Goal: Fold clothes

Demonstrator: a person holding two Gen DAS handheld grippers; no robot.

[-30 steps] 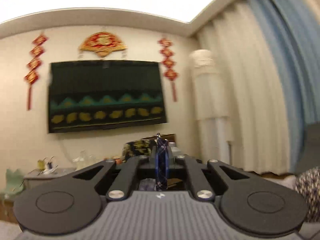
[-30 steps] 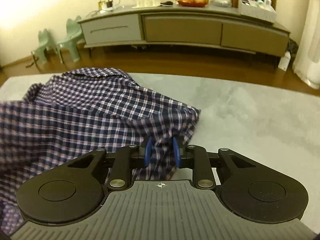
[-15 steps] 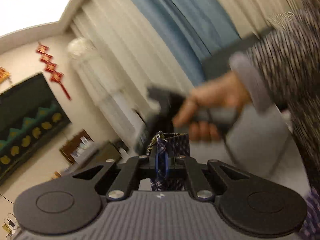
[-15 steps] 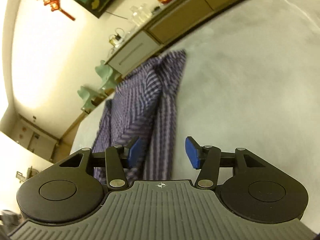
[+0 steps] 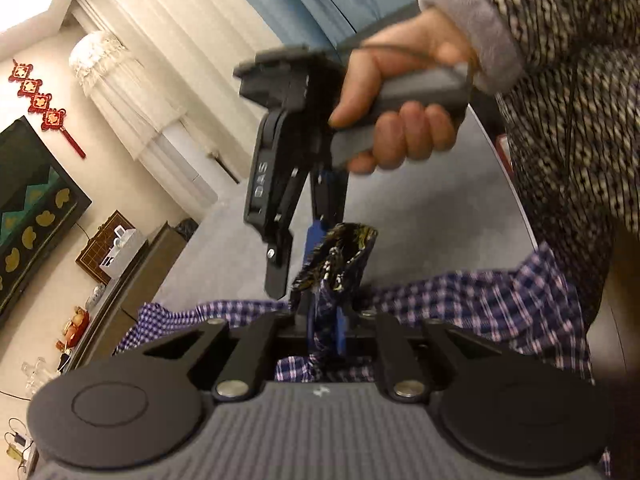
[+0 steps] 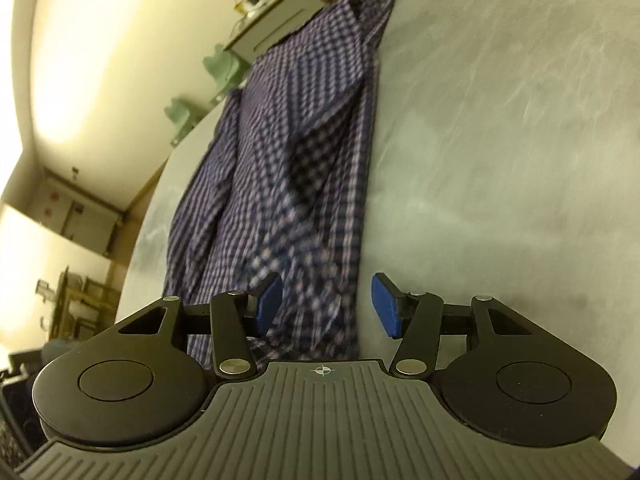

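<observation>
Plaid shirt (image 6: 304, 128) lies on the grey table (image 6: 500, 120), doubled lengthwise into a long narrow strip, rumpled, layers overlapping and not squared. Left gripper (image 5: 323, 326) is pinched tight on a bunched bit of the shirt's cloth, a tuft sticking up past its blue pads (image 5: 340, 330); more plaid spreads on the table beyond that gripper. Right gripper (image 6: 326, 306) has its fingers spread wide, nothing between them, hovering over the near end of the shirt strip; the left wrist view shows it too, held in the person's hand (image 5: 400, 92), nose pointing down just above the tuft. Progress, judging by the lie: some lengthwise folding is in place, but the shirt is not a compact folded stack, the edges are uneven and one part is lifted off the table. Left to do, likely: lay that held part down, fold the strip across its length, flatten. Motion blur on the cloth, so finer creases can't be read.
</observation>
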